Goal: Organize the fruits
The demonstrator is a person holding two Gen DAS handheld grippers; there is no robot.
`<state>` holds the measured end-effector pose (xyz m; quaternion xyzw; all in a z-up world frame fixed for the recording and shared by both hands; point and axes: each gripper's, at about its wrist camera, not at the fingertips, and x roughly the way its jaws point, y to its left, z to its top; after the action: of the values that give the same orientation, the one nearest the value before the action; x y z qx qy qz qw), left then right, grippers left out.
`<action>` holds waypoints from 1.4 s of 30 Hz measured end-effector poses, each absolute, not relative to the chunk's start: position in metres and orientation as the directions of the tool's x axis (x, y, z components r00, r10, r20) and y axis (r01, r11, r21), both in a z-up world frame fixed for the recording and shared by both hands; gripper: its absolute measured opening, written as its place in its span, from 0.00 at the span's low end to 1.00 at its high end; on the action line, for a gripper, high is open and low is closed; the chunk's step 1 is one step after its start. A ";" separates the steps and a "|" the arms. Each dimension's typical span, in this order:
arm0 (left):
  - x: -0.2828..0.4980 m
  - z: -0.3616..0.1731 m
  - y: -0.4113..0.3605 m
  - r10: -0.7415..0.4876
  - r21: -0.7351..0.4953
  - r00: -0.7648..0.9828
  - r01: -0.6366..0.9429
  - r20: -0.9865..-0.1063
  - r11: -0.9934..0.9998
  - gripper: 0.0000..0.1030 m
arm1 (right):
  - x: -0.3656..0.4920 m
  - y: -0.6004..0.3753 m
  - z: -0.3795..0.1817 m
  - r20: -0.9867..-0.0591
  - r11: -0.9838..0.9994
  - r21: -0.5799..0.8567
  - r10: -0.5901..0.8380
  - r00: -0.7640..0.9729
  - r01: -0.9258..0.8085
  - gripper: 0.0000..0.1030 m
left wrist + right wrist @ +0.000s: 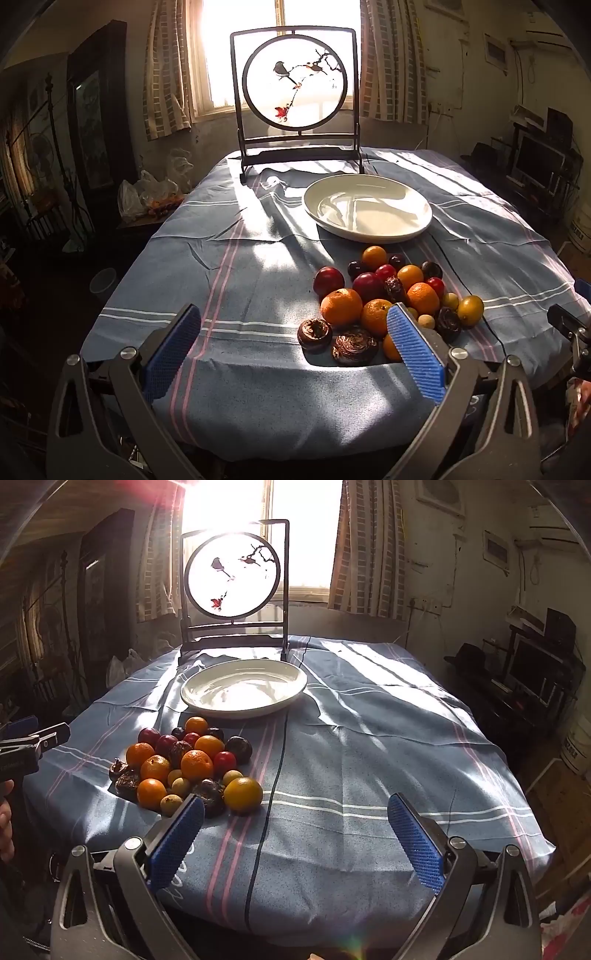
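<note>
A pile of fruit (pixel 391 295) lies on the blue striped cloth: oranges, red plums, small yellow fruits and dark brown wrinkled ones. It also shows in the right wrist view (pixel 188 768). An empty white plate (pixel 367 208) stands behind the pile, seen too in the right wrist view (pixel 243 692). My left gripper (pixel 293 347) is open and empty at the table's near edge, its right finger just in front of the pile. My right gripper (pixel 295 830) is open and empty, to the right of the pile.
A framed round bird screen (pixel 295 81) stands at the table's far end before the window. Plastic bags (pixel 147 192) sit on a stand at the left. Shelves with a monitor (pixel 532 672) line the right wall. The left gripper's side shows at the right view's left edge (pixel 33 742).
</note>
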<state>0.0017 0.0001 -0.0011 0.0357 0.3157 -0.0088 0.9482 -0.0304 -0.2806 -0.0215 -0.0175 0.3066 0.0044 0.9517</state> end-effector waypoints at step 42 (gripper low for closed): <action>-0.002 -0.005 0.001 0.007 0.066 0.797 0.041 -0.604 0.997 0.96 | -0.032 -0.278 -0.023 -0.585 0.999 -0.032 0.000 0.811 -0.023 0.97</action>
<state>-0.0015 0.0008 -0.0047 0.0378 0.3186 -0.0089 0.9471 -0.0323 -0.2776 -0.0232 -0.0185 0.3075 0.0059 0.9513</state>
